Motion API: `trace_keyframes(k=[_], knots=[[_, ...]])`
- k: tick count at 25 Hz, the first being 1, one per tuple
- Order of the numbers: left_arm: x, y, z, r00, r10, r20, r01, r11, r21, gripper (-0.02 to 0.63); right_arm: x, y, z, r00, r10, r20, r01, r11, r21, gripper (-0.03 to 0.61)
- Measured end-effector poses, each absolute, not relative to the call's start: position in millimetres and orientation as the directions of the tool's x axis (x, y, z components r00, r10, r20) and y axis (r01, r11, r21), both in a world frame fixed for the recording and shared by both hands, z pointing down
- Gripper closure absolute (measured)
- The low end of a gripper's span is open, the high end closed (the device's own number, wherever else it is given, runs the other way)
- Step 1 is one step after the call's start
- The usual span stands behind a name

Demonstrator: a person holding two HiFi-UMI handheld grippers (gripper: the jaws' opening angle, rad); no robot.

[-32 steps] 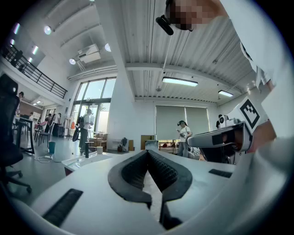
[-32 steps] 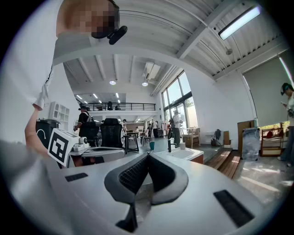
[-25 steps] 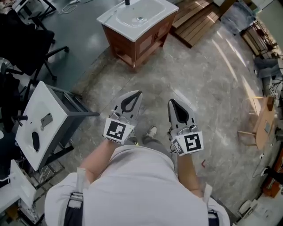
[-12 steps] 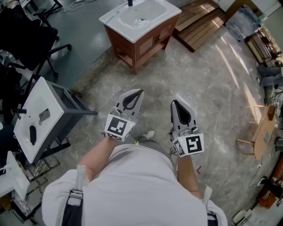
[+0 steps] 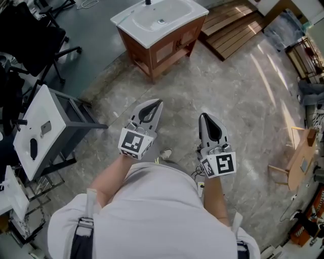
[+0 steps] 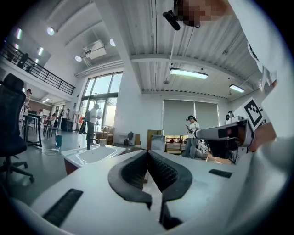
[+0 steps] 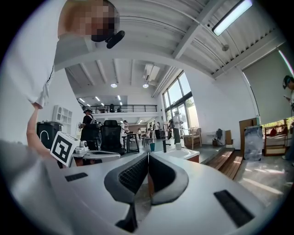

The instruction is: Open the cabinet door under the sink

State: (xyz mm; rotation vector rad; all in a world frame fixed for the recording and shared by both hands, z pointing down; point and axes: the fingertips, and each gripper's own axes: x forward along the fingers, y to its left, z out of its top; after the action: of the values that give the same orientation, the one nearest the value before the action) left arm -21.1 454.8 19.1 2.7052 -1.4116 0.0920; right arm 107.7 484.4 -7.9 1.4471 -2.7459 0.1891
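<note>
Both grippers clenched and empty, well short of the sink cabinet.
The left gripper [image 5: 159, 104] and right gripper [image 5: 202, 116] hover side by side over the floor [image 5: 238, 96], fingers [image 6: 131, 176] pressed together on nothing. The cabinet door [image 5: 165, 50] under the sink [image 5: 177, 12] is shut, well ahead of them.

The faucet [image 5: 147, 2] on the sink [image 5: 190, 9] is cut off above.
</note>
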Motion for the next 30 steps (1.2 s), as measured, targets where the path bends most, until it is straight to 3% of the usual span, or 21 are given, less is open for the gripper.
trace_keyframes(k=[14,21,30], knots=[[-32.3,257.4,62.8,0.598,-0.789,0.142,-0.801,-0.589,0.106,0.604,94.6,292.5,15.4,-0.539,-0.827,0.162,-0.842,0.531,-0.090,0.546],[-55.4,129.5,54.2,0.625,-0.774,0.100,-0.781,-0.618,0.096,0.604,64.9,183.0,2.6,-0.515,-0.839,0.175,-0.856,0.514,-0.053,0.546],[-49.1,67.9,59.0,0.664,-0.740,0.109,-0.748,-0.653,0.121,0.604,74.8,133.6,-9.8,-0.441,-0.880,0.175,-0.896,0.443,-0.032,0.546]])
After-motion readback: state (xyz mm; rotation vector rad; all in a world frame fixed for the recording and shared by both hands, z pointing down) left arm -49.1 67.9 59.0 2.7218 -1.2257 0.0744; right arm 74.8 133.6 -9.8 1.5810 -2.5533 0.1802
